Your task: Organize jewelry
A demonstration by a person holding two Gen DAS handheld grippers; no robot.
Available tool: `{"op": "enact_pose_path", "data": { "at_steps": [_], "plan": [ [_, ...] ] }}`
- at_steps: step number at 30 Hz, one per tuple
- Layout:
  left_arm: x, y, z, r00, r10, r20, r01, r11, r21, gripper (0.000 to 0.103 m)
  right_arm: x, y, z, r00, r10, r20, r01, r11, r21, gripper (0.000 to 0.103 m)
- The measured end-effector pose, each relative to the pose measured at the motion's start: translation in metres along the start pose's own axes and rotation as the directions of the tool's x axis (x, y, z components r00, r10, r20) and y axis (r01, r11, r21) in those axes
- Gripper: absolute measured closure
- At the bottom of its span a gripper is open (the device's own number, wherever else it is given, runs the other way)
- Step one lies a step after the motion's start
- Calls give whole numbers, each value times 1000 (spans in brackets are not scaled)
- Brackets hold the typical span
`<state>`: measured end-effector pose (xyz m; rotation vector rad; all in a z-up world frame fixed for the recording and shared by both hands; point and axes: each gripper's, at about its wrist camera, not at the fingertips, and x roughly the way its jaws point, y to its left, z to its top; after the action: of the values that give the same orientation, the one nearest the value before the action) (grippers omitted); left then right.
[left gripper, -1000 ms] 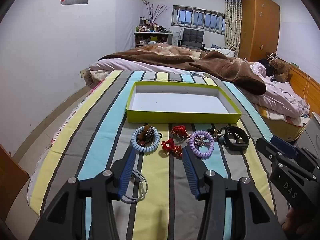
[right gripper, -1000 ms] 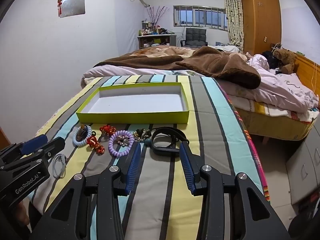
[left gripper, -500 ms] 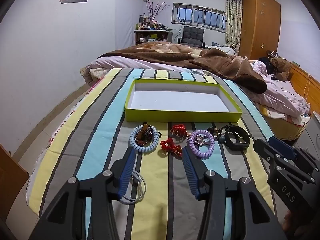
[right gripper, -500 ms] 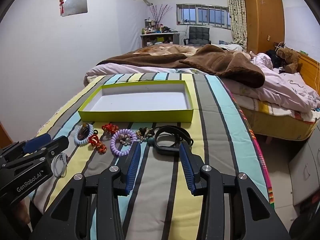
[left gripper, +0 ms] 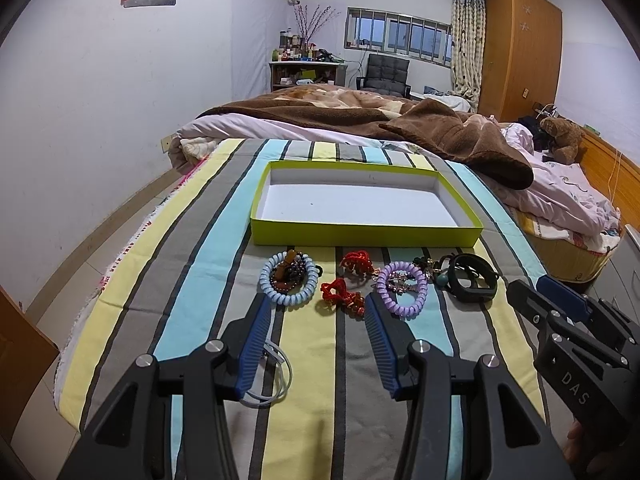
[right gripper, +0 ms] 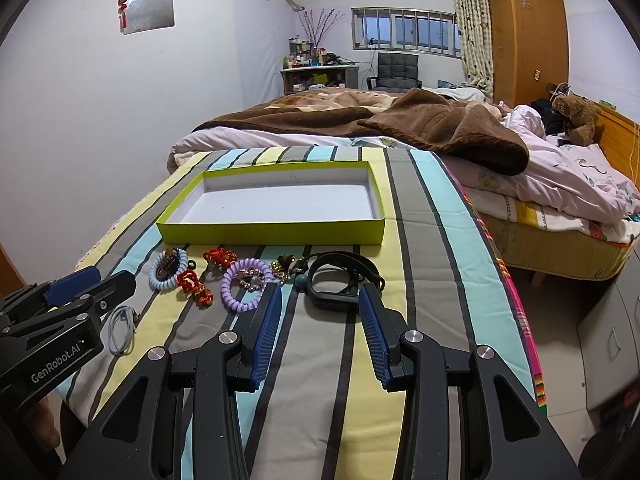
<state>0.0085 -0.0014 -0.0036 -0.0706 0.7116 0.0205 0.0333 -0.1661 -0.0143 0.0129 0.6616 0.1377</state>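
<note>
Start of the job, by the look of it — nothing is in the green tray [left gripper: 366, 236] yet, and every piece lies on the striped cloth [left gripper: 312, 380] in a row along the tray's near wall. Both tongs hang over the cloth w/ jaws wide and nothing between them: left gripper [left gripper: 316, 310] has the red knotted pieces [left gripper: 343, 295] at its 12 o'clock, right gripper [right gripper: 318, 300] has the black band [right gripper: 340, 280] at 12, just past the tips.

Next move, I'd judge: drop one gripper onto a single item, close on it, carry it to the tray at 12 o'clock. The coils are springy and the pieces crowd each other, so a clean pick needs the tips set on one item only.

Count, approx.:
- 1 tray, empty
- 2 coil bracelets — pale blue coil [left gripper: 289, 284] w/ dark beads inside, purple coil [left gripper: 402, 289] w/ a sparkly piece inside
- 2 red knotted pieces
- 1 black band
- 1 small gold-and-bead cluster [right gripper: 286, 268] between purple coil and band; can't tell how many bits
- 1 white cable [left gripper: 268, 384] at 7 o'clock of the left gripper, apart from the row
</note>
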Motion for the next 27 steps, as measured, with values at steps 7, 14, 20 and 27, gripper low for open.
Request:
{"op": "enact_pose_path", "data": {
  "at_steps": [7,14,20,27],
  "plan": [
    [-4,2,0,1000,-1,2,1,1000,-1,53,-2,0,0,1000,0,2,0,1000,1,62],
    [-6,2,0,1000,0,4,0,1000,-2,53,-3,0,0,1000,1,5,-1,1000,1,62],
    [-6,3,0,1000,-2,4,2,1000,-2,53,-3,0,0,1000,0,5,0,1000,2,62],
    [-7,3,1,1000,0,5,0,1000,-1,53,-4,0,-1,1000,0,6,0,1000,1,62]
  ]
}}
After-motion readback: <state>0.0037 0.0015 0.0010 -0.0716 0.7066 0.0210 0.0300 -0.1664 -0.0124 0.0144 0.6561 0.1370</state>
